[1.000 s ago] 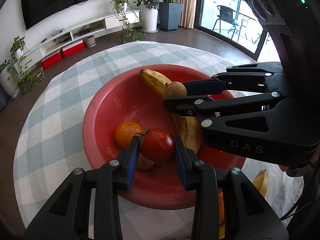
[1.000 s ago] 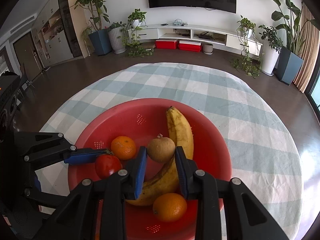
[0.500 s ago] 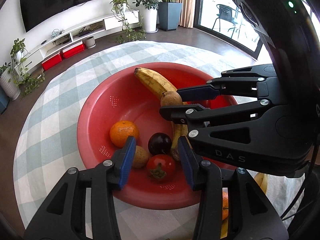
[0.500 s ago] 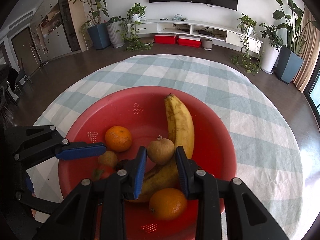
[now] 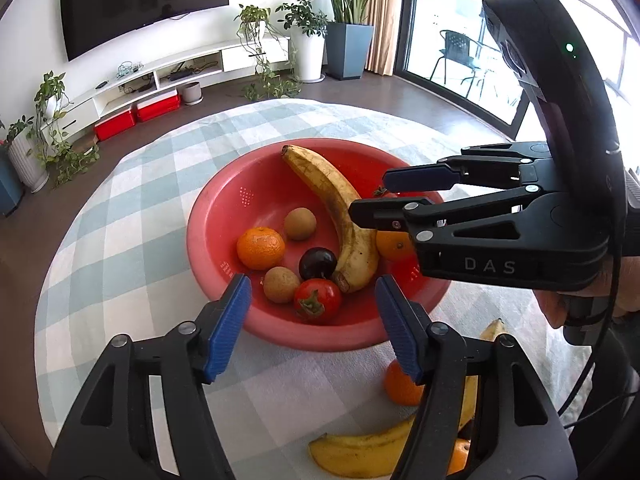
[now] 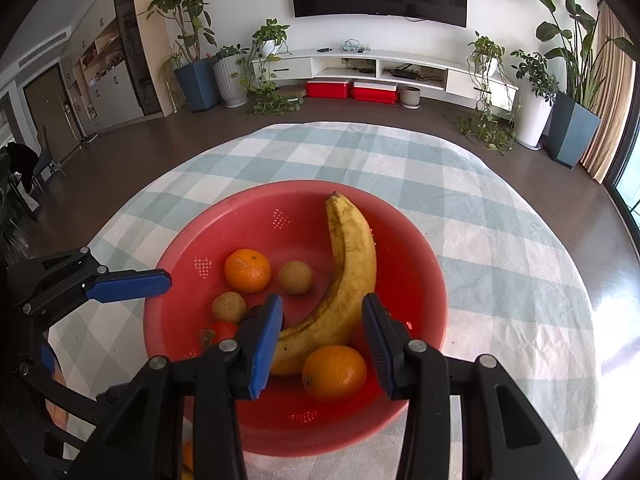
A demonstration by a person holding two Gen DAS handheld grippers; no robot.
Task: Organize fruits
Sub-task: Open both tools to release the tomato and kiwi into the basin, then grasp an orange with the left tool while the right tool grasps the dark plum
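A red bowl (image 5: 191, 236) (image 6: 288, 186) on the checked cloth holds a banana (image 5: 332, 200), two oranges (image 6: 247, 270) (image 6: 334, 372), a dark plum (image 5: 318, 263), a tomato (image 5: 318, 300) and two brown round fruits (image 5: 300, 223) (image 5: 281, 284). My left gripper (image 5: 314, 320) hangs over the bowl's near rim, its jaws opening, with the tomato lying loose below them. My right gripper (image 6: 320, 340) (image 5: 368, 194) is over the bowl's right side, jaws opening and gripping nothing, with the banana and an orange beneath.
On the cloth in front of the bowl lie two bananas (image 5: 360, 452) (image 5: 488, 332) and an orange (image 5: 402, 388). A hand (image 5: 560, 308) holds the right gripper's handle. The round table's edge (image 6: 520, 184) curves behind the bowl, with floor beyond.
My left gripper let go of the tomato, which now lies in the bowl. My right gripper let go of a brown round fruit, now beside the orange. Both pulled back and opened wider.
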